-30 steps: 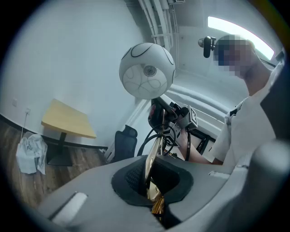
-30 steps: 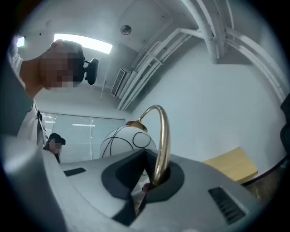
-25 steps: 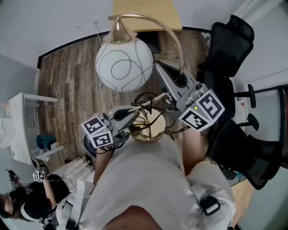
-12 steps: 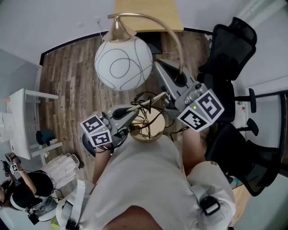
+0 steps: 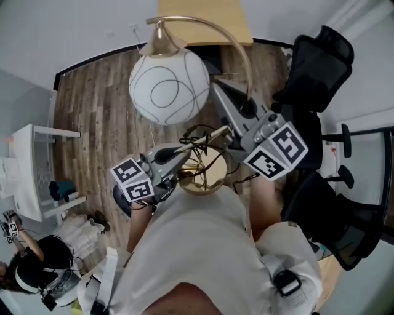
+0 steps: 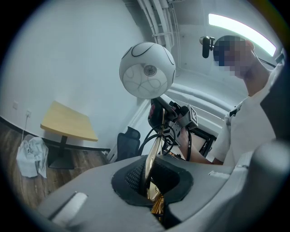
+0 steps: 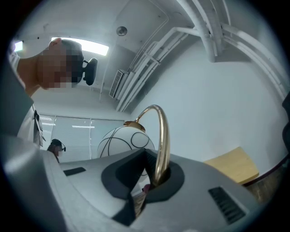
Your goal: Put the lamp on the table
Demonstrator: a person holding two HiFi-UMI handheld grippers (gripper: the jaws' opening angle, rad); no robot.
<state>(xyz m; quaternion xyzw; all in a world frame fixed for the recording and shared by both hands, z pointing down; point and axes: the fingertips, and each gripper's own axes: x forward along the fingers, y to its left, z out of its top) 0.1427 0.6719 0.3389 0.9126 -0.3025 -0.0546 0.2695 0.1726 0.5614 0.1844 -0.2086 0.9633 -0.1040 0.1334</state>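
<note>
I carry the lamp in the air with both grippers. Its white globe shade (image 5: 169,88) with black line loops hangs from a curved brass arm (image 5: 237,43) over the round brass base (image 5: 206,178). My left gripper (image 5: 186,159) is shut on the rim of the base (image 6: 153,156); the globe (image 6: 147,70) shows above it. My right gripper (image 5: 231,107) is shut on the brass arm (image 7: 161,136), which rises between its jaws, with the globe (image 7: 122,140) behind. A black cord (image 5: 203,138) is tangled over the base. The light wooden table (image 5: 203,18) stands ahead by the wall.
Black office chairs (image 5: 317,55) stand to the right. A white shelf unit (image 5: 28,172) is at the left on the wood floor (image 5: 92,111). A second person (image 5: 31,283) crouches at the lower left. White cloth (image 6: 29,154) lies by the table (image 6: 68,122).
Both grips hold as before. The room has slid slightly in the view, and the table edge sits a little lower. The person at the lower left has shifted position.
</note>
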